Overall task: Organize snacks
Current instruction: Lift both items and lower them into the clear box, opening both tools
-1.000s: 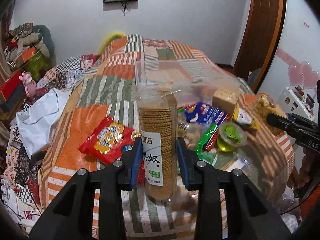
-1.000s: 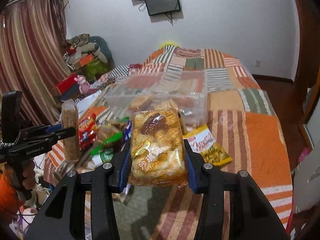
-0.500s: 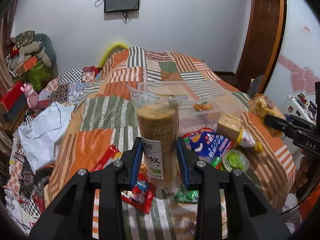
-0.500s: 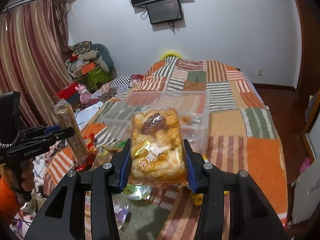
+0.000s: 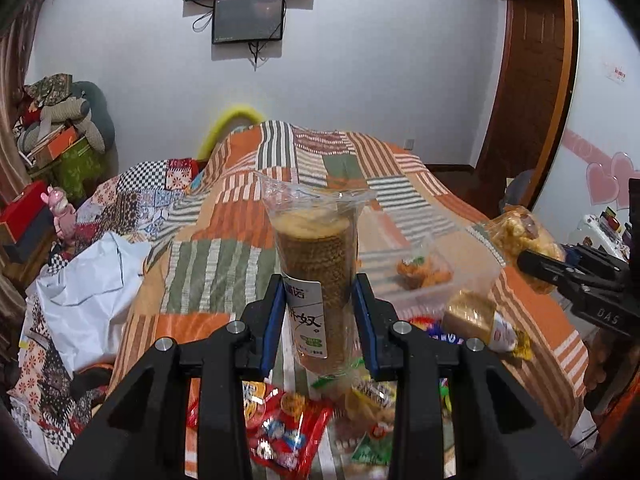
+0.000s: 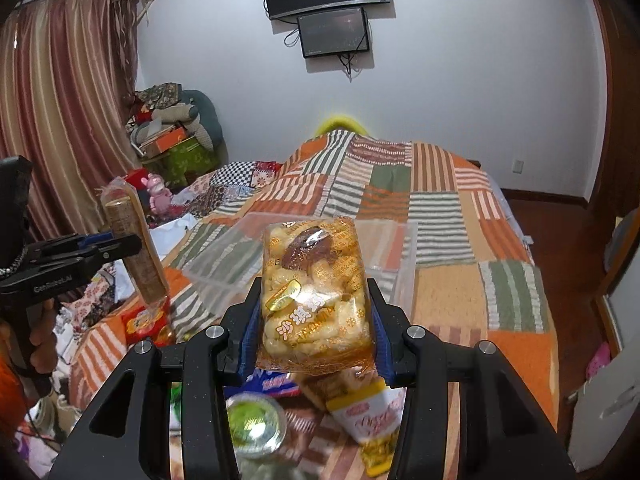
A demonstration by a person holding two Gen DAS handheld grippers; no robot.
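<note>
Your left gripper (image 5: 320,320) has its blue pads clamped on the cracker sleeve (image 5: 316,276), a clear wrapped stack of round biscuits with a white label, held upright and lifted clear of the bed. From the right wrist view that same sleeve (image 6: 134,248) leans a little, its top tipped away from the clear bin (image 6: 320,252).

Your right gripper (image 6: 316,332) is pinched on the yellow pastry pack (image 6: 314,292), pads pressing both of its sides, and the pack sits square between the fingers with its printed face toward the camera. In the left wrist view the pastry pack (image 5: 520,236) hangs at the far right, off the bin's right-hand corner.

The clear bin (image 5: 472,276) rests on the striped patchwork quilt (image 5: 224,256), just beyond both held snacks. One orange snack (image 5: 424,272) lies inside it, against the near wall.

Below your grippers, loose snacks crowd the near edge of the quilt: a red packet (image 5: 280,432) under the left gripper, a green jelly cup (image 6: 254,424) and a yellow-and-white bag (image 6: 372,420) under the right, and a tan wrapped cake (image 5: 468,316) touching the bin's near right corner.

A white plastic bag (image 5: 88,288) is slumped on the left side of the quilt, well apart from the bin.
</note>
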